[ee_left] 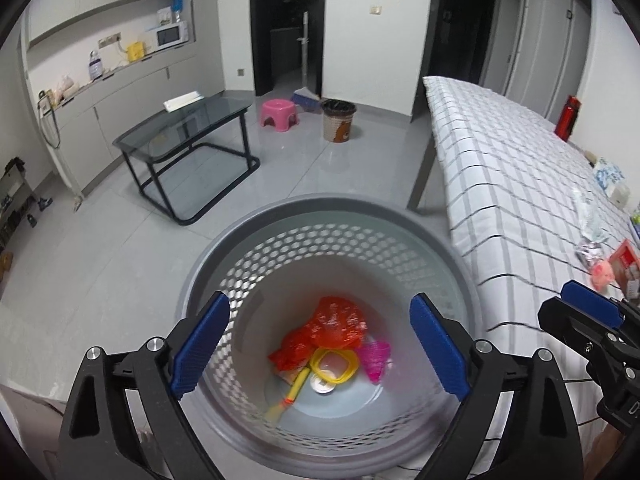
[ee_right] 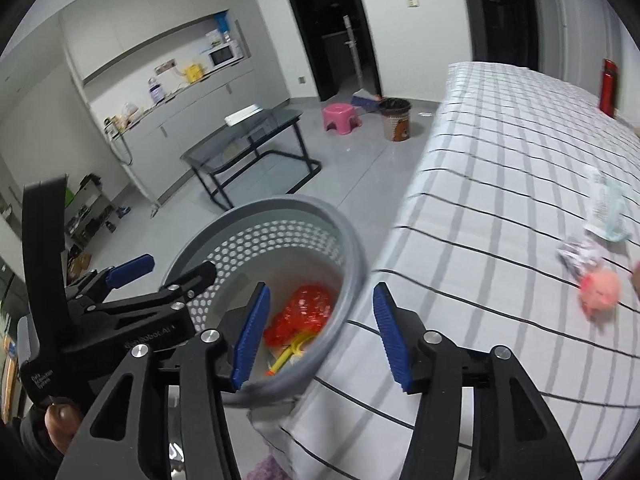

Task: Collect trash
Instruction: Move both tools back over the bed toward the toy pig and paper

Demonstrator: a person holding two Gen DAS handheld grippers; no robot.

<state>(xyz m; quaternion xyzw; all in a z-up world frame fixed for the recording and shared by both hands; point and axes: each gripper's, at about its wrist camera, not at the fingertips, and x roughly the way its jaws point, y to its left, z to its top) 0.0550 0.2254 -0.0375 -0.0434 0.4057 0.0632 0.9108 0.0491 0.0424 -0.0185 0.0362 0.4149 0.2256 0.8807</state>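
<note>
Two grippers over a grey basket (ee_left: 280, 216) beside the bed (ee_left: 500, 152). Left gripper (ee_left: 320, 344) above the basket mouth, jaws spread wide, nothing between the blue pads. Right gripper (ee_right: 320, 332) over the basket rim and the bed edge, jaws about half open, likewise empty.

Inside the basket, several bits of trash: a red bag (ee_left: 332, 328), a yellow ring (ee_left: 334, 366), a yellow stick (ee_left: 286, 398) with an orange band, a pink piece (ee_left: 376, 356), and a round metal lid (ee_left: 322, 384), all lying together on the bottom.

More litter on the checked bedspread, well apart from the basket: a pink toy (ee_right: 600, 290), a crumpled wrapper (ee_right: 578, 256) just beside it, a pale plastic bag (ee_right: 610, 212) farther back. Red-and-white box (ee_left: 624, 264) near the toy, seen from the left wrist.

Farther off on the floor, a glass desk (ee_left: 188, 132), a pink stool (ee_left: 279, 114), and a brown bin (ee_left: 339, 120).
</note>
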